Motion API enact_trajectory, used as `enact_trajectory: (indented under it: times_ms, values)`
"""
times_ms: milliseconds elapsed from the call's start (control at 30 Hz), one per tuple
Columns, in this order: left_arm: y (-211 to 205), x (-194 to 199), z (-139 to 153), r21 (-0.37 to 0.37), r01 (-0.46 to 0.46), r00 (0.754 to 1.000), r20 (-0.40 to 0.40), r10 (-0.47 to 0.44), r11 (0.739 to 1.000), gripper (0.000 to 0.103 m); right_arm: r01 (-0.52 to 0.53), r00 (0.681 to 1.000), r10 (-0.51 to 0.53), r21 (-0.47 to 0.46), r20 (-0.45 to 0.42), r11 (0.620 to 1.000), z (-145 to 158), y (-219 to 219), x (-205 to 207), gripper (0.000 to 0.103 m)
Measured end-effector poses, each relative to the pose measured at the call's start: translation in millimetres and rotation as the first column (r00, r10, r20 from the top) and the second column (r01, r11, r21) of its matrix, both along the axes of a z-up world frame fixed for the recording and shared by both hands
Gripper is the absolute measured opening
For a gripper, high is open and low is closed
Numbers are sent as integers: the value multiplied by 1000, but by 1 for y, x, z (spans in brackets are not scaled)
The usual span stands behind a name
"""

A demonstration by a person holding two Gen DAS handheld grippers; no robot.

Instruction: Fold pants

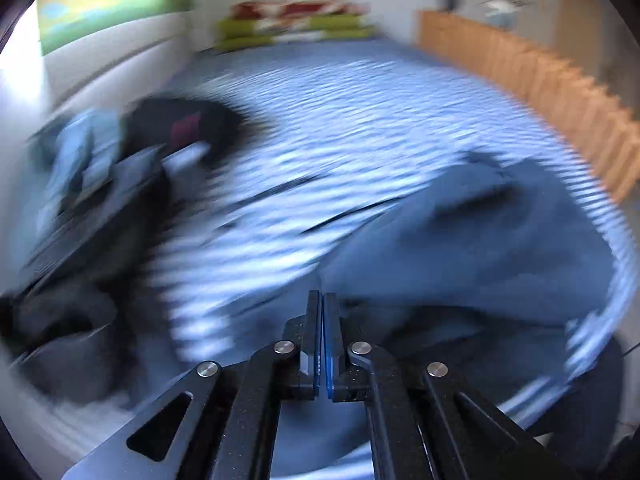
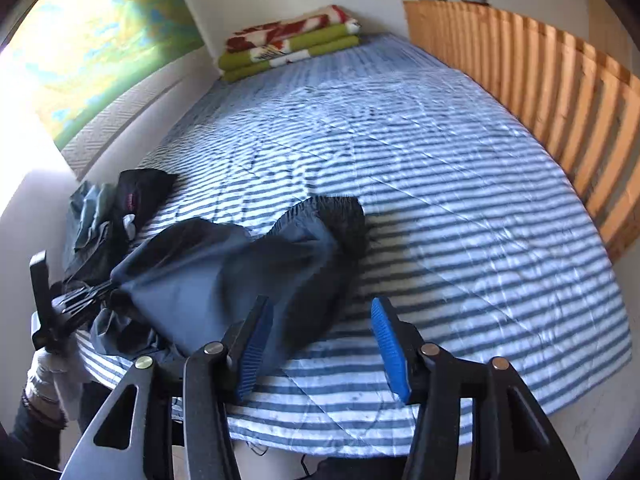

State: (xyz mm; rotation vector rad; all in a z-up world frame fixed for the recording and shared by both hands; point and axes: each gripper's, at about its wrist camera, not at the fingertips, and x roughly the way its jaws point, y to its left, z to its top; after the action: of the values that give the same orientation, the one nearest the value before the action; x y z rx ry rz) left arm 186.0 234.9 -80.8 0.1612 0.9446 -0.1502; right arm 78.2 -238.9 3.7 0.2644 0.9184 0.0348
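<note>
Dark blue-grey pants (image 2: 224,272) lie bunched near the front left of a striped bed (image 2: 440,208). The waistband end (image 2: 340,216) points toward the middle of the bed. In the right wrist view my left gripper (image 2: 108,290) is at the far left, shut on a corner of the pants, and the fabric is drawn taut to its tip. The left wrist view is heavily blurred. It shows the left gripper (image 1: 322,300) with its jaws together over the pants (image 1: 480,248). My right gripper (image 2: 320,308) stands open above the near edge of the pants and presses on nothing.
A pile of other dark and blue clothes (image 2: 120,208) sits at the bed's left edge by the wall. Folded green and red blankets (image 2: 288,48) lie at the far end. A wooden slatted rail (image 2: 540,92) runs along the right side. A gloved hand (image 2: 48,368) holds the left gripper.
</note>
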Motion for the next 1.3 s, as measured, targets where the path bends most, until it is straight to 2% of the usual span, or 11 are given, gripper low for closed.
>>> enact_trajectory:
  times_ms: [100,167,267,333,433,733,833,867,933,1133,1300]
  values:
    - [58,-7,-17,22,-125,988,-86,126,992,0,17,1000,-17,-24,-8,1000,-10,7,24,56]
    - [93,-13,-14,-65,-225,970,-115,216,972,0,20,998,-21,-22,-54,1000,-24,11,46,56]
    - [92,-10,3,-118,-214,976,-78,205,970,2,-5,993,-5,-82,-121,997,-53,24,83,59]
    - [72,-2,15,-137,-149,988,-50,144,979,16,21,985,-35,-87,-171,996,-73,21,106,59]
    - [21,15,29,-206,-35,999,-25,30,978,76,92,962,-93,-13,-255,996,-103,7,129,59]
    - [-171,69,22,-212,319,942,-34,-333,924,90,82,956,-71,28,-286,996,-125,11,138,59]
    - [-212,84,-6,-120,340,934,-71,-350,933,82,77,955,-61,44,-291,996,-127,11,140,55]
    - [-218,86,-12,-112,348,931,-76,-357,931,46,68,956,-49,57,-288,996,-127,13,142,38]
    - [-216,87,-19,-143,354,923,-105,-369,924,18,48,955,-22,80,-295,996,-125,17,142,11]
    - [-150,62,4,-231,294,951,-30,-309,927,12,2,980,21,114,-200,994,-91,32,131,3]
    - [-37,25,25,-263,141,988,-24,-152,954,12,-86,984,99,95,-148,992,-61,59,122,8]
